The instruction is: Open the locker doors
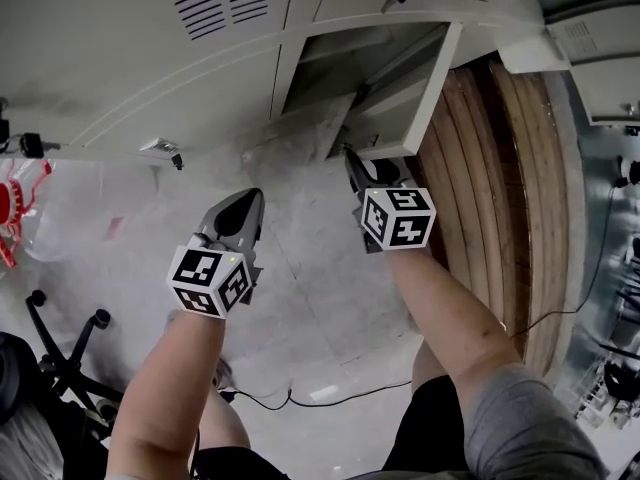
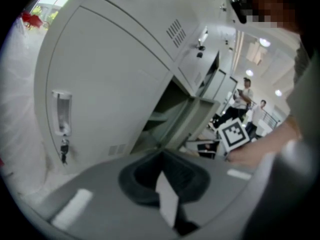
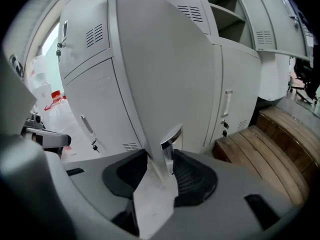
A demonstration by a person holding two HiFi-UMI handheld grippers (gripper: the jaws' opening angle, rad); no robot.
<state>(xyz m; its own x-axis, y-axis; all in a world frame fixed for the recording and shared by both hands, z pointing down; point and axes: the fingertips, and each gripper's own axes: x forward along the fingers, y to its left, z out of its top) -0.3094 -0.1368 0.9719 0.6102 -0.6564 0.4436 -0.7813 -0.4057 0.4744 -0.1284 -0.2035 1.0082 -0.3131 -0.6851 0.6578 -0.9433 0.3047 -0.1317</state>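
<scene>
- The right gripper (image 1: 352, 160) reaches to the free edge of the open locker door (image 1: 415, 98), low on the bank of grey lockers (image 1: 150, 78)
- In the right gripper view its jaws (image 3: 161, 156) stand fairly wide and straddle that edge (image 3: 165, 59), with the chrome handle (image 3: 170, 140) between them; the pads lie against the door on both sides, so it grips the door
- The door is swung well out from its compartment (image 1: 345, 73), whose shelf shows inside, and it points toward the wooden bench (image 1: 490, 198) at the right
- The left gripper (image 1: 245, 208) hangs over the bare concrete floor (image 1: 300, 268), apart from the lockers and from the right gripper
- In the left gripper view its jaws (image 2: 162, 156) are closed tip to tip, with nothing between them
- That same view shows a shut lower locker with a recessed handle (image 2: 62, 113) and a key hanging under it
- An upper compartment (image 3: 227, 21) stands open too
- A black wheeled chair (image 1: 60, 358) stands at the lower left of the head view, and a thin cable (image 1: 290, 400) runs across the floor near the person's legs
</scene>
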